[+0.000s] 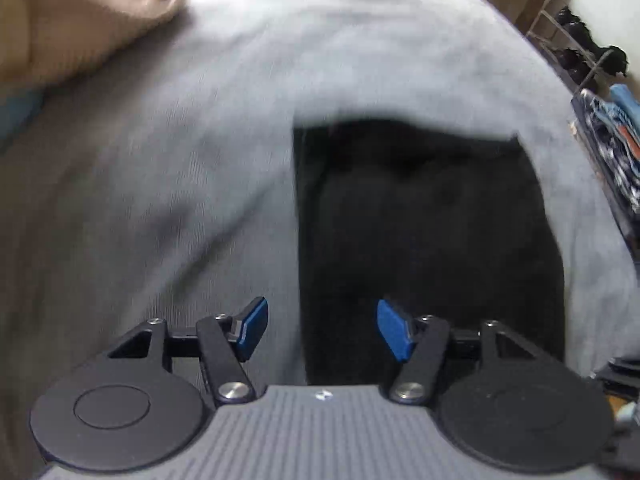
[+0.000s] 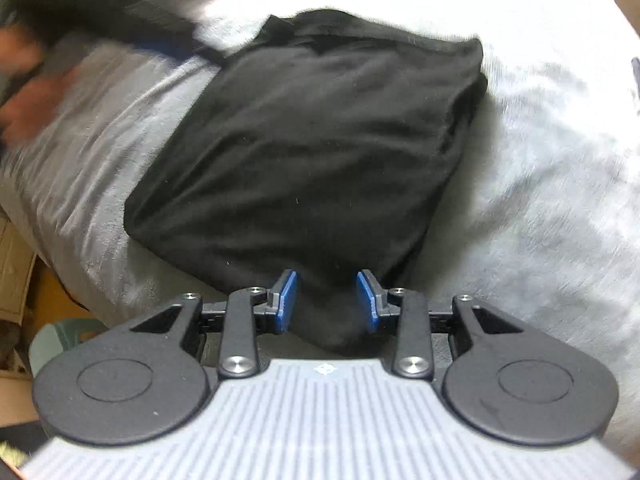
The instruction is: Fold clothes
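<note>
A black garment [image 2: 312, 148] lies folded into a thick rectangle on a grey blanket [image 2: 540, 160]. It also shows in the left wrist view [image 1: 420, 232] as a dark rectangle. My right gripper [image 2: 327, 300] is open, its blue fingertips [image 2: 289, 300] on either side of the garment's near corner, which lies between the jaws. My left gripper [image 1: 322, 330] is open and empty above the garment's near left edge. The left wrist view is blurred.
The grey blanket [image 1: 180, 180] covers the bed. A tan cloth [image 1: 80, 20] lies at the far left. A rack with clothes [image 1: 608, 128] stands to the right. A blurred arm in a black sleeve [image 2: 80, 12] reaches in at the upper left of the right wrist view.
</note>
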`<state>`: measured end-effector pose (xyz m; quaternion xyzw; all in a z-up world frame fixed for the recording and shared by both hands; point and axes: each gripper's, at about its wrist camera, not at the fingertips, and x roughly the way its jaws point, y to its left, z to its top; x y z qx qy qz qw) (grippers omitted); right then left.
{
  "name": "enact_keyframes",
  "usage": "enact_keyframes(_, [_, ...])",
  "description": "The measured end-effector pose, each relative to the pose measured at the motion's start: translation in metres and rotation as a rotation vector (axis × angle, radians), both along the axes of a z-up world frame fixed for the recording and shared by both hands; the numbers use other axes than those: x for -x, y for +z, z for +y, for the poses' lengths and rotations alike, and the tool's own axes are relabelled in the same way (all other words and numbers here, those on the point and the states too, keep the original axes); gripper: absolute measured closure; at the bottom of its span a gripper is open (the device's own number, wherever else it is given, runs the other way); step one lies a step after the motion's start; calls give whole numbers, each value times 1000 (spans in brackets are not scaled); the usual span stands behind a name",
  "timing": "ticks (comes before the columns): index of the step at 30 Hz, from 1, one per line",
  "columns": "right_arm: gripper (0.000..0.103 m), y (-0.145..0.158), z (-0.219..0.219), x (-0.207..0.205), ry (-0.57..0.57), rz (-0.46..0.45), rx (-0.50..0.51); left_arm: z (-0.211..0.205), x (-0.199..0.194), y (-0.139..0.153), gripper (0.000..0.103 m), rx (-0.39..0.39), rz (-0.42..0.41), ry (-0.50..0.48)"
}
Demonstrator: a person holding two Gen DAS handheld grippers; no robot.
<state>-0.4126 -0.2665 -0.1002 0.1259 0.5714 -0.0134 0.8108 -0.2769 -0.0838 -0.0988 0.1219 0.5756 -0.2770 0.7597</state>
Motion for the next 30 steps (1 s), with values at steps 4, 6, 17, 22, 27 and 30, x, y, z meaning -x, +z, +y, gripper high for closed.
enact_keyframes(4, [71,-20,-9,27,-52,171,-66,38,33,-26,43,-28,151,67])
enact_keyframes(6, [71,-19,-13,40,-64,208,-76,53,46,-28,43,-30,176,86])
enact_keyframes(17, [70,1,-46,26,-255,55,-192,74,37,-39,43,181,260,120])
enact_keyframes(22, [70,-19,-52,39,-355,88,-286,90,48,-37,44,202,264,101])
enact_keyframes(27, [64,-15,-75,43,-446,11,-341,80,24,-28,44,237,202,75])
enact_keyframes(30, [59,-17,-97,25,-501,-78,-375,68,-4,-29,44,284,195,90])
